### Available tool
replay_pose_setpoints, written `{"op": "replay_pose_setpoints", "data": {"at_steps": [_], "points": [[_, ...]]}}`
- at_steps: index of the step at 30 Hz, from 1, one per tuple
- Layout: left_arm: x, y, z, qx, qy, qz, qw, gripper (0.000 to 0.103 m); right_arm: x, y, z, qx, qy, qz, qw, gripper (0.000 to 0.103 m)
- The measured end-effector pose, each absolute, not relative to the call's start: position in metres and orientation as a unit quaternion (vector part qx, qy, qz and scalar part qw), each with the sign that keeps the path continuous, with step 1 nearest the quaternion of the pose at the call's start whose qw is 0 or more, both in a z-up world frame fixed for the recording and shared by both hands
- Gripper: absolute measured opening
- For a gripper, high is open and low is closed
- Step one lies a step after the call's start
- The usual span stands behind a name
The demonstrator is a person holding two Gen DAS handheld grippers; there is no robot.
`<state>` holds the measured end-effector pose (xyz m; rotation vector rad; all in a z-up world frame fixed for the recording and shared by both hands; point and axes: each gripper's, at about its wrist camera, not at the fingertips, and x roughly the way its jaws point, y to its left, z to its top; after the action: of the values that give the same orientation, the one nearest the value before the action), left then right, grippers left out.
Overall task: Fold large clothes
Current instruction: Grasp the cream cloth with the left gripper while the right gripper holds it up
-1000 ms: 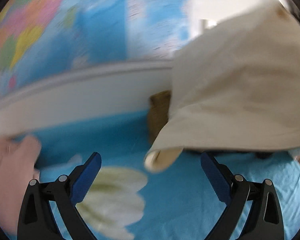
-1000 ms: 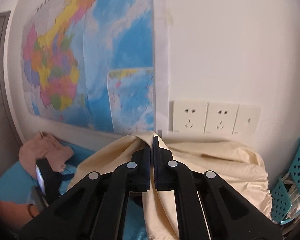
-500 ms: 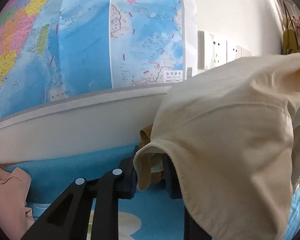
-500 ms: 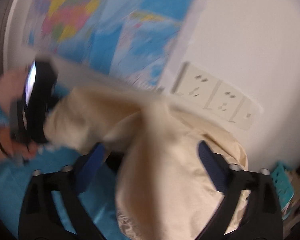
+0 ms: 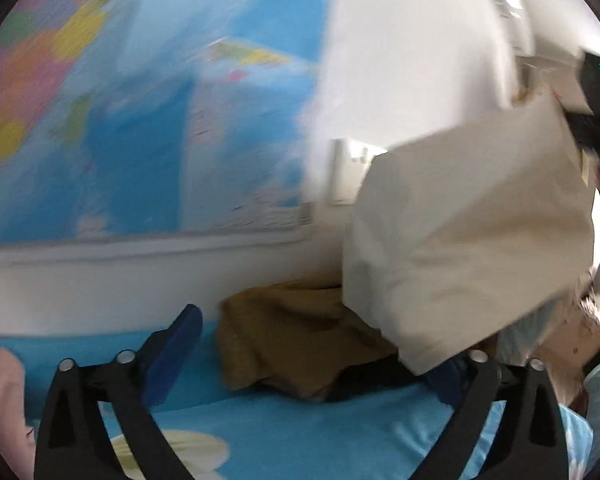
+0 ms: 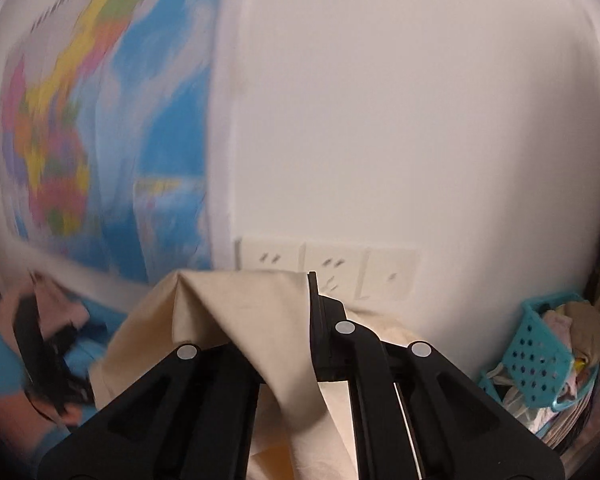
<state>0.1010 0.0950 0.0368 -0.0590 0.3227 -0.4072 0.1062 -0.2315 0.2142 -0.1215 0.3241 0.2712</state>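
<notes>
Our right gripper [image 6: 312,280] is clamped on the cream garment [image 5: 468,240], which hangs above the blue bedsheet [image 5: 300,432]. Its free lower hem lies just right of our left gripper [image 5: 312,344], whose jaws are opening with nothing between them.

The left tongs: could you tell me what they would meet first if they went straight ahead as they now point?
Probably the crumpled mustard-brown garment on the blue bedsheet, lying ahead between the open left tongs; depth is unclear in the blur.
</notes>
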Motion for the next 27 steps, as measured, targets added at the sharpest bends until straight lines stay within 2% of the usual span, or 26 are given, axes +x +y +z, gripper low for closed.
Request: {"op": "replay_pose_setpoints", "data": {"at_steps": [5,11,13,15,17,19,21,27], "points": [[0.078,0.021,0.03,0.07,0.122,-0.251,0.958,0.097,0.092,-0.258,0.239,-0.05,0.15,0.123,0.98,0.003],[0.057,-0.019,0.016,0.08,0.126,-0.312,0.938,0.096,0.088,-0.301,0.252,-0.004,0.149,0.129,0.98,0.003],[0.056,-0.018,0.023,0.051,0.131,-0.344,0.928,0.096,0.087,-0.309,0.259,-0.004,0.148,0.128,0.981,0.003],[0.063,-0.006,0.033,-0.018,0.148,-0.421,0.895,0.096,0.083,-0.32,0.271,0.003,0.138,0.118,0.983,0.003],[0.077,0.021,0.04,-0.132,0.168,-0.533,0.819,0.096,0.075,-0.333,0.289,0.017,0.116,0.114,0.987,0.003],[0.079,0.034,0.043,-0.171,0.157,-0.539,0.81,0.096,0.07,-0.344,0.302,0.027,0.104,0.111,0.988,0.003],[0.077,0.017,0.048,-0.092,0.151,-0.473,0.863,0.096,0.063,-0.345,0.313,0.018,0.096,0.113,0.989,0.003],[0.114,-0.07,0.049,0.002,0.168,-0.379,0.91,0.096,0.042,-0.341,0.338,0.01,0.072,0.124,0.99,0.003]]}}
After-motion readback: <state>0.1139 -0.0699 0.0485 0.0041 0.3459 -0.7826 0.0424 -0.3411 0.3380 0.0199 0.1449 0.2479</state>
